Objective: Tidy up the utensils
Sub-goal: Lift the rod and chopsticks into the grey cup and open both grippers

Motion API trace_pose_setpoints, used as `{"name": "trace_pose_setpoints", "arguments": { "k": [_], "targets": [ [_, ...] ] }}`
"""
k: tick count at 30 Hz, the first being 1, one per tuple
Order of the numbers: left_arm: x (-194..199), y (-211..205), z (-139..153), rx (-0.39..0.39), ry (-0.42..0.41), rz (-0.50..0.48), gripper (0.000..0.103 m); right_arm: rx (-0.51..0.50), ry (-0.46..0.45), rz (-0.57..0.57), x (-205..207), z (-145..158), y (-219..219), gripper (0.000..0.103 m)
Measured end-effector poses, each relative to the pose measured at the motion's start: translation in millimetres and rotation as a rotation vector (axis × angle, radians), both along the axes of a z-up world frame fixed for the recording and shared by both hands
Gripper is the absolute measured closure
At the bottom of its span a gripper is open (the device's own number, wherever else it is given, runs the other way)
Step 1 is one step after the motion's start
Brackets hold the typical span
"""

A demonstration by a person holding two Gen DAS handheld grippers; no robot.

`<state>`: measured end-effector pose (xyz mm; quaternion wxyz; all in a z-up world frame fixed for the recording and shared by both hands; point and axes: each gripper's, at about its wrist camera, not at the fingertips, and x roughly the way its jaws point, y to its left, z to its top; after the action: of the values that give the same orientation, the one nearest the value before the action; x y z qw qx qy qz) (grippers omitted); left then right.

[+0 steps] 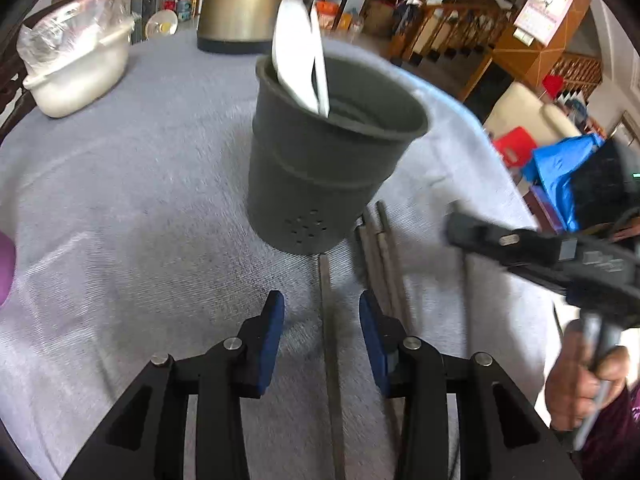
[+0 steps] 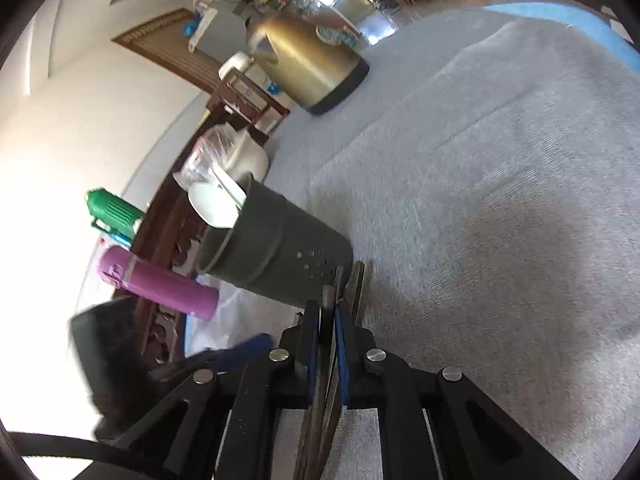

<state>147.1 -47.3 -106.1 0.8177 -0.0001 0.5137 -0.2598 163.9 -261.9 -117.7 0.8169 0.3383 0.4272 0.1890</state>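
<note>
Two blue-padded black fingers of the left gripper are standing apart nearest the lens, pressing on nothing, with one thin grey metal chopstick lying on the cloth in the gap between them, touching neither pad. Just beyond, a dark grey plastic utensil cup with small drain holes near its base is sitting on the pale grey-blue tablecloth, and a white flat spoon-like utensil is leaning inside it against the far-left rim. More grey chopsticks are lying just right of the cup's base, reaching toward the right gripper. In the right wrist view, that gripper's blue pads are clamping tightly on a thin dark bundle of these chopsticks, whose tips are ending just beside the cup's lower wall; whether they are touching it cannot be told. A hand is squeezing the right gripper's handle at the right edge of the left wrist view. Farther back on the cloth, a brass-coloured kettle on a black base and a cream plastic basin holding clear plastic bags are standing well apart from the cup. A purple bottle is showing beyond the cup in the right wrist view.
</note>
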Motion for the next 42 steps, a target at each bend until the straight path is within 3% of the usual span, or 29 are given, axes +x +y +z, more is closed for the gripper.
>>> {"name": "trace_pose_setpoints", "arguments": {
  "k": [2, 4, 10, 15, 18, 23, 25, 30, 35, 37, 39, 42],
  "targets": [
    [2.7, 0.6, -1.2, -0.003, -0.012, 0.006, 0.067, 0.015, -0.017, -0.016, -3.6, 5.3, -4.5, 0.094],
    [5.8, -0.6, -2.1, -0.003, 0.007, -0.002, 0.091, 0.026, -0.043, -0.032, -8.4, 12.2, -9.2, 0.094],
    [5.2, -14.0, 9.8, 0.001, -0.031, -0.004, 0.097, 0.044, -0.122, -0.063, -17.6, 40.0, -15.5, 0.094],
    [-9.1, 8.4, 53.7, -0.077, -0.125, 0.042, 0.097, 0.009, -0.212, -0.066, -29.0, 70.1, -12.3, 0.095],
    [-18.4, 20.4, 78.6, -0.121, -0.172, 0.065, 0.097, -0.051, -0.161, -0.047, -22.7, 69.2, -7.4, 0.092],
    [-33.9, 45.2, 106.5, -0.208, -0.249, 0.109, 0.097, -0.002, 0.020, -0.014, -1.4, 29.8, -6.8, 0.086],
    [-40.4, 51.7, 115.9, -0.216, -0.283, 0.124, 0.097, -0.006, 0.087, 0.001, 8.8, 12.0, -3.6, 0.080],
    [-56.7, 62.6, 127.7, -0.222, -0.363, 0.157, 0.098, -0.031, 0.169, -0.001, 25.8, -13.1, 3.8, 0.079],
    [-61.5, 63.6, 128.2, -0.229, -0.403, 0.174, 0.097, -0.001, 0.190, 0.016, 38.0, -27.9, 11.2, 0.079],
    [-65.9, 65.1, 130.0, -0.228, -0.407, 0.181, 0.097, -0.003, 0.182, 0.019, 41.6, -30.0, 13.4, 0.082],
    [-66.8, 67.8, 129.7, -0.232, -0.408, 0.190, 0.097, -0.027, 0.164, 0.021, 39.1, -27.7, 15.4, 0.095],
    [-66.8, 71.5, 129.5, -0.233, -0.405, 0.205, 0.097, -0.051, 0.128, 0.000, 32.8, -20.1, 12.2, 0.095]
  ]
}}
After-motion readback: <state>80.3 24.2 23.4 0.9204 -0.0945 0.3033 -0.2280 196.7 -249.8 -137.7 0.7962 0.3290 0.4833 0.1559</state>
